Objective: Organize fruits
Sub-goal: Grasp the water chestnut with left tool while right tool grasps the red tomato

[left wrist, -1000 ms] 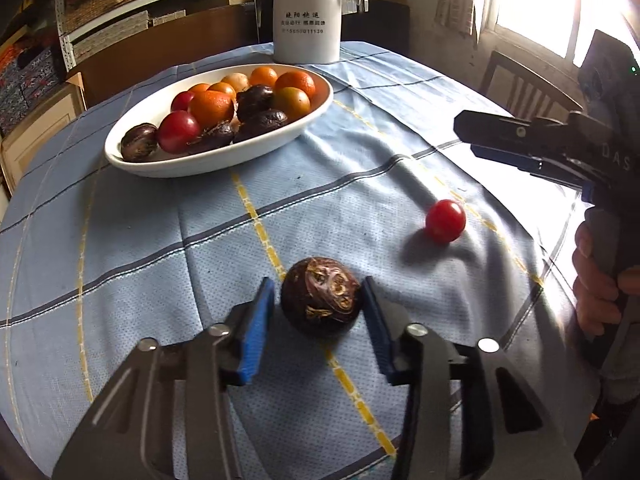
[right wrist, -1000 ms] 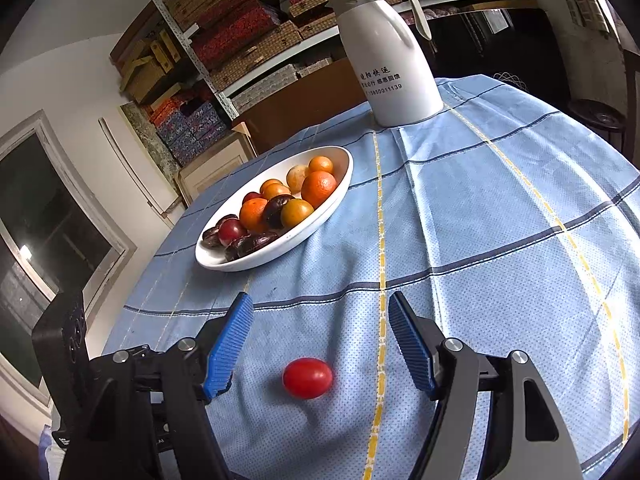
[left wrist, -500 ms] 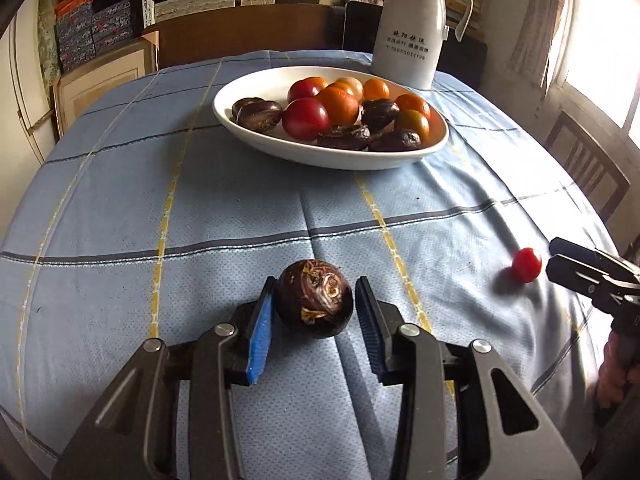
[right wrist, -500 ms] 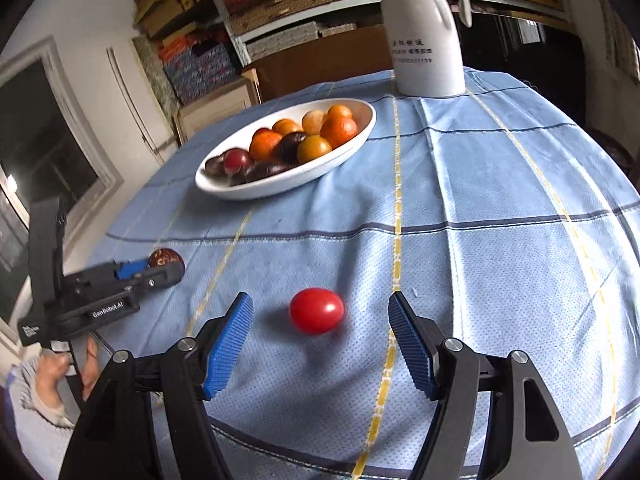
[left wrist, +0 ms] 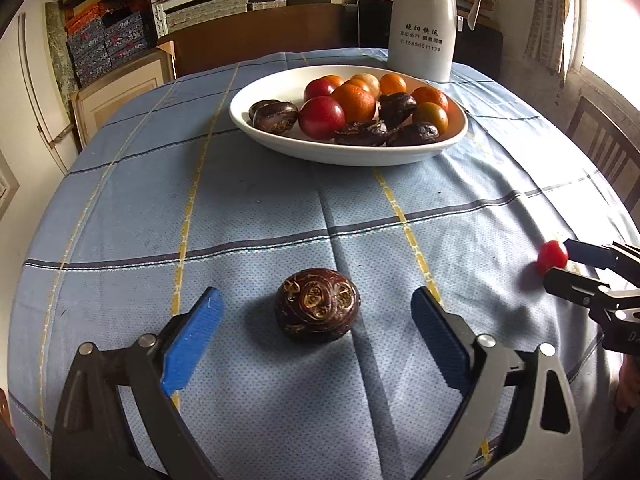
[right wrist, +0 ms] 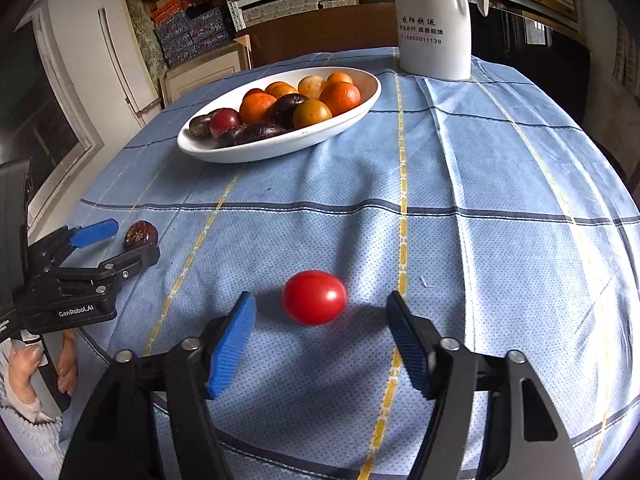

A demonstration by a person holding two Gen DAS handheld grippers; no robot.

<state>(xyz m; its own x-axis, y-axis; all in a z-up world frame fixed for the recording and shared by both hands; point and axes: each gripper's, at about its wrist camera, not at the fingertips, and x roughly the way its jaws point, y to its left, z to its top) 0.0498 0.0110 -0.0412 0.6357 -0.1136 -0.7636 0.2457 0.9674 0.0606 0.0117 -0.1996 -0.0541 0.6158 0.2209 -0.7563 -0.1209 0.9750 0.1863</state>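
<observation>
The left tongs are swinging open around a dark, wrinkled fruit that sits on the bench; both blue pads stand well clear of it, one at its nine o'clock and one at its three o'clock. The right tongs are closing on a small red tomato that also rests on the cloth, and there is a visible gap on each side, so nothing is gripped yet. The white bowl lies at twelve o'clock from both fruits, well apart, already heaped with oranges, red fruits and more dark ones, with a white jug behind it. The step in hand looks like a two-handed pick-up before carrying each fruit to the bowl. For the tomato, I would keep it centred between the pads and low enough that they meet its widest part, then squeeze only until it stops slipping; the skin is smooth and likely to squirt out or bruise under a hard pinch. The dark fruit looks firmer and rougher, so it should tolerate more pressure, but it is wider and slightly lopsided, so the pads should meet its flatter flanks. In the bowl the free space seems to be at the near rim; lowering before letting go should keep the pile from rolling.
</observation>
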